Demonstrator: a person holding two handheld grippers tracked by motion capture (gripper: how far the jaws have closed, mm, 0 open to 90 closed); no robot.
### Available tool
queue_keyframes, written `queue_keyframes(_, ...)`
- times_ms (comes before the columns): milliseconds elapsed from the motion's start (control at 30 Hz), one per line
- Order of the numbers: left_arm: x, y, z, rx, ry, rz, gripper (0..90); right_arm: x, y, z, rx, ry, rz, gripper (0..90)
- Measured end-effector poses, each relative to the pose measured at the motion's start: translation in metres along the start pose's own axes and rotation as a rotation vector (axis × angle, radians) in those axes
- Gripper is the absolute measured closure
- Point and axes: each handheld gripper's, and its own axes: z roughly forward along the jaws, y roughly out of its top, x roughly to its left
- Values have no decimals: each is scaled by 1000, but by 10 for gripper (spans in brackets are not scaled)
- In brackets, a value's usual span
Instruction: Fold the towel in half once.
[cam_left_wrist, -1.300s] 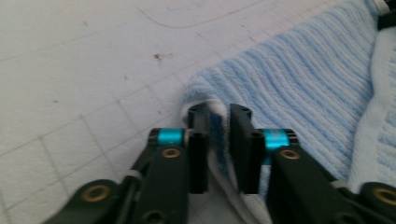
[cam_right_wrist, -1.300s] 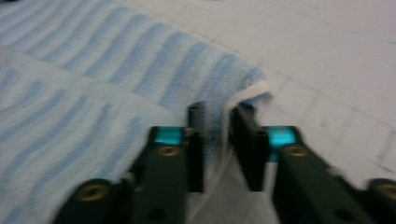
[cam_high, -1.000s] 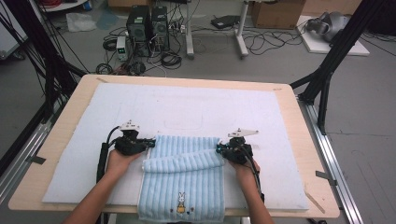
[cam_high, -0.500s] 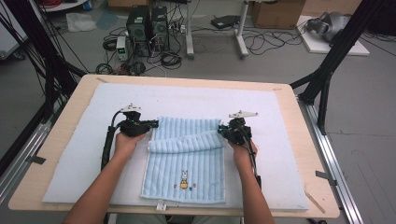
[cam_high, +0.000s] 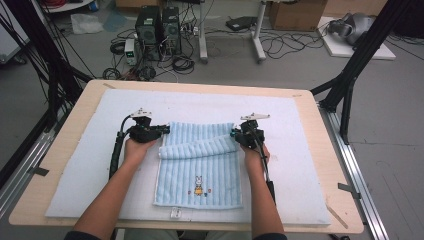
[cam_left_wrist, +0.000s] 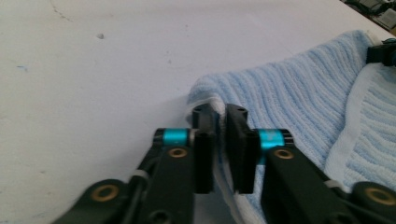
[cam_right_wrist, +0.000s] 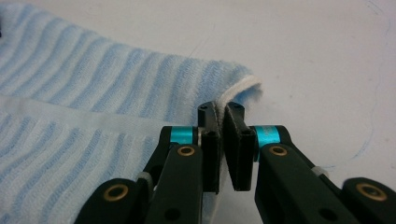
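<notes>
On the left, the left hand-held gripper (cam_high: 161, 131) is held in a hand (cam_high: 134, 148) just beside the left side of a light blue striped towel (cam_high: 200, 175). In the left gripper view, its two black jaws are closed tight on the white edge of the towel (cam_left_wrist: 299, 93), with the cloth pinched between them. A black cable (cam_high: 116, 155) is seen trailing from this hand-held gripper along the arm.

The towel is spread in the middle of a white mat (cam_high: 75, 165) that is laid on the wooden bench (cam_high: 60, 150). A soft roll of cloth is raised across the towel between the two hand-held grippers. The far part and the near part of the towel are lying flat. A small bunny picture (cam_high: 199, 184) is seen on the near part. A little white tag (cam_high: 175, 213) is seen just beside the near edge.

On the right, the right hand-held gripper (cam_high: 235, 135) is held at the right side of the towel. In the right gripper view, its jaws are closed on the towel's (cam_right_wrist: 116, 84) white edge too.

On the floor far behind the bench, black boxes (cam_high: 159, 25) and many wires (cam_high: 280, 47) are seen.
</notes>
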Motion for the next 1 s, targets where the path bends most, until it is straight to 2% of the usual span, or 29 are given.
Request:
queue_keyframes(33, 1, 0, -1, -9, 8, -28, 666, 0, 0, 0, 0, -1, 0, 841)
queue_keyframes(67, 2, 0, -2, -16, 3, -34, 614, 0, 0, -1, -3, 0, -1, 823)
queue_keyframes(167, 3, 2, -6, -22, 1, -34, 549, -3, 1, -5, -8, 4, 10, 724)
queue_keyframes(267, 4, 3, -15, -38, -23, -45, 523, -6, 1, -12, -32, 20, 32, 676)
queue_keyframes(333, 1, 2, -22, -37, -49, -30, 517, -6, 1, -16, -45, 32, 29, 642)
queue_keyframes(500, -7, -5, -29, -6, -119, -15, 506, -3, 2, -25, -76, 70, 29, 610)
queue_keyframes(567, -12, -7, -33, -3, -148, -5, 485, -2, 2, -25, -71, 110, 24, 599)
queue_keyframes(667, -19, -12, -37, -2, -168, 19, 489, 0, 1, -20, -44, 121, 11, 578)
queue_keyframes(800, -26, -19, -41, 22, -178, 47, 489, 1, -1, -9, -4, 121, 10, 584)
queue_keyframes(900, -29, -25, -43, 38, -178, 65, 507, 1, -4, -2, 42, 116, 12, 650)
queue_keyframes(933, -30, -28, -43, 48, -187, 66, 550, 1, -5, -2, 55, 122, 17, 704)
queue_keyframes(1000, -31, -30, -43, 64, -196, 79, 713, 1, -6, -3, 63, 112, -3, 829)
